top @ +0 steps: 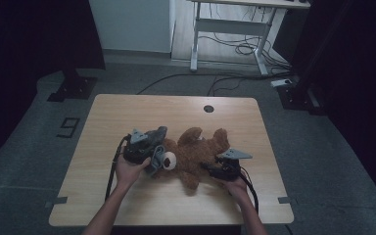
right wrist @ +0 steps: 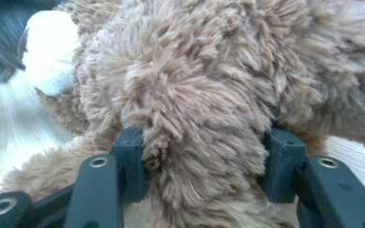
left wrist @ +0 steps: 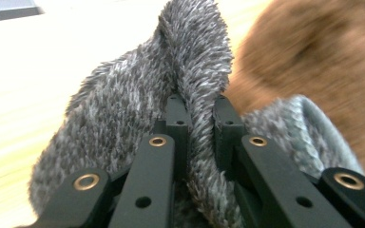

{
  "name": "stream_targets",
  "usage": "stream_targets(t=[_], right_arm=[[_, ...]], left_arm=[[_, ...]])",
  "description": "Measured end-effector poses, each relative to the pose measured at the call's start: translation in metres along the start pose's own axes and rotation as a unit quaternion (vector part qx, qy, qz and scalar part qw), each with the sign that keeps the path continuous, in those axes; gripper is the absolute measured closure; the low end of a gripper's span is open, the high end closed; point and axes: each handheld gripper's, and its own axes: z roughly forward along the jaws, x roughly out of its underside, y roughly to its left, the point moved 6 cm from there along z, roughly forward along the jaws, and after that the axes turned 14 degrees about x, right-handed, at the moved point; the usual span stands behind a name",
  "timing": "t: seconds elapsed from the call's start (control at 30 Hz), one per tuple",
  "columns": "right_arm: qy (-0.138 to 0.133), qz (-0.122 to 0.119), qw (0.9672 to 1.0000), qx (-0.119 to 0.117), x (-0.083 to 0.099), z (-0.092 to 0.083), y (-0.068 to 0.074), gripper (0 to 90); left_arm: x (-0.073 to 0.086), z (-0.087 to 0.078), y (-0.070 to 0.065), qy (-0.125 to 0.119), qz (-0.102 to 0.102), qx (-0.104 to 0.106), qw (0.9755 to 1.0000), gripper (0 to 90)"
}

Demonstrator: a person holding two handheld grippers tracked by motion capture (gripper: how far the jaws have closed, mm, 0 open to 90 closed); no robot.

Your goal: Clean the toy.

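Note:
A brown teddy bear (top: 196, 155) lies on the wooden table (top: 127, 110), its white muzzle (top: 169, 159) toward my left gripper (top: 157, 155). That gripper (left wrist: 200, 108) is shut on a fold of a grey furry cloth (left wrist: 123, 109), right beside the bear's head (left wrist: 313, 52). The cloth (top: 155, 164) hangs at the jaws in the high view. My right gripper (top: 209, 168) comes in from the right. Its jaws (right wrist: 204, 159) clamp a thick tuft of the bear's fur (right wrist: 195, 71), one jaw on each side, with the muzzle (right wrist: 47, 52) beyond.
A round cable hole (top: 208, 108) sits near the table's far edge. Beyond the table are floor cables (top: 235, 49), a white desk frame (top: 194, 39) and a black stand foot (top: 72, 89). Bare tabletop lies left of and behind the bear.

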Motion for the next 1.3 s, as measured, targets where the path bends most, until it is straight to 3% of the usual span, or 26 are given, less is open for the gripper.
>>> stream_targets(t=[0.13, 0.23, 0.3, 0.37, 0.5, 0.6, 0.7, 0.83, 0.93, 1.0, 1.07, 1.13, 1.2, 1.3], right_arm=[[0.000, 0.003, 1.0000, -0.001, 0.000, 0.000, 0.000, 45.5], [0.001, 0.007, 1.0000, -0.001, 0.001, 0.000, -0.001, 45.7], [-0.001, 0.007, 1.0000, -0.002, 0.001, 0.000, -0.002, 45.7], [-0.001, 0.008, 1.0000, -0.002, 0.001, 0.000, -0.002, 45.8], [0.000, 0.009, 1.0000, -0.002, 0.001, 0.000, -0.002, 45.8], [0.000, 0.006, 1.0000, -0.001, 0.000, 0.000, -0.002, 45.8], [-0.001, 0.005, 1.0000, 0.001, 0.000, 0.000, -0.002, 45.8], [-0.001, 0.003, 1.0000, 0.002, 0.000, 0.000, -0.002, 45.8], [-0.001, 0.002, 1.0000, 0.001, 0.000, 0.000, -0.001, 45.8], [-0.001, 0.001, 1.0000, 0.001, 0.000, -0.001, -0.001, 45.8], [0.001, 0.002, 1.0000, 0.002, 0.000, -0.001, -0.001, 45.8], [0.002, -0.001, 1.0000, 0.005, 0.000, 0.000, 0.000, 45.8], [0.002, -0.002, 1.0000, 0.005, 0.000, 0.000, 0.000, 45.8], [0.002, -0.003, 1.0000, 0.004, 0.000, 0.000, 0.001, 45.8]], left_arm=[[0.024, 0.003, 0.018, 0.032, -0.014, -0.020, 0.9992, 80.6], [0.043, 0.010, 0.026, 0.055, -0.038, -0.009, 0.9977, 80.5], [0.044, 0.008, 0.027, 0.044, -0.048, -0.001, 0.9979, 80.5], [0.033, -0.001, 0.024, 0.023, -0.044, 0.003, 0.9988, 80.5], [-0.005, -0.024, 0.003, -0.031, -0.020, 0.019, 0.9991, 80.5], [-0.032, -0.026, -0.022, -0.045, 0.012, 0.035, 0.9983, 80.4], [-0.053, -0.009, -0.047, -0.032, 0.044, 0.050, 0.9973, 80.4], [-0.063, 0.025, -0.068, -0.005, 0.052, 0.071, 0.9961, 80.4], [-0.060, 0.049, -0.083, 0.016, 0.056, 0.080, 0.9950, 80.2], [-0.051, 0.064, -0.083, 0.044, 0.065, 0.059, 0.9951, 80.2], [-0.041, 0.073, -0.075, 0.058, 0.053, 0.053, 0.9955, 80.1], [-0.040, 0.068, -0.066, 0.049, 0.027, 0.065, 0.9963, 80.1], [-0.040, 0.060, -0.056, 0.050, 0.025, 0.053, 0.9970, 80.1], [-0.039, 0.049, -0.044, 0.044, 0.007, 0.059, 0.9972, 80.2]])
